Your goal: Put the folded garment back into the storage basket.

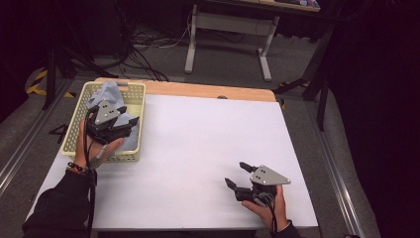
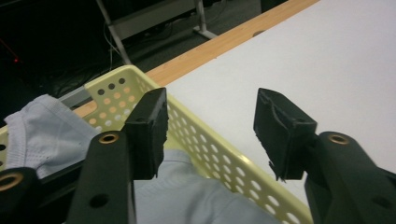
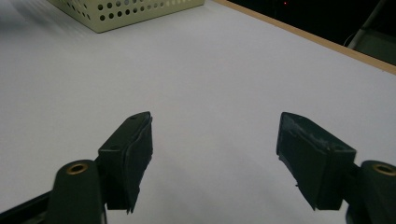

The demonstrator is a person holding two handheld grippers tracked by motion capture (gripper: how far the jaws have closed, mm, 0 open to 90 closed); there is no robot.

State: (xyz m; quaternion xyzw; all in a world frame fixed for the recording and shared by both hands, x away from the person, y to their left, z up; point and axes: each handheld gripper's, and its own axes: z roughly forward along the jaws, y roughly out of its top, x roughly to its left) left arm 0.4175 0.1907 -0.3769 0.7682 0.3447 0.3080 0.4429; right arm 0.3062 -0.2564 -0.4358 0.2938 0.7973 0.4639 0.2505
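Note:
A pale yellow perforated basket (image 1: 71, 141) stands at the table's left side with a light blue-grey cloth (image 1: 110, 93) lying inside it. My left gripper (image 1: 130, 119) hovers over the basket's right half, open, with nothing between its fingers. In the left gripper view the jaws (image 2: 210, 126) stand apart above the basket's rim (image 2: 219, 154), with the cloth (image 2: 42, 126) below and to the left. My right gripper (image 1: 235, 173) is held low over the white table near the front right. It is open and empty, and its jaws (image 3: 215, 140) point across bare white surface.
The white tabletop (image 1: 198, 144) has a wooden strip (image 1: 208, 90) along its far edge. Behind the table are desk legs (image 1: 265, 54) and cables on a dark floor. The basket's corner (image 3: 126, 11) appears at the upper left of the right gripper view.

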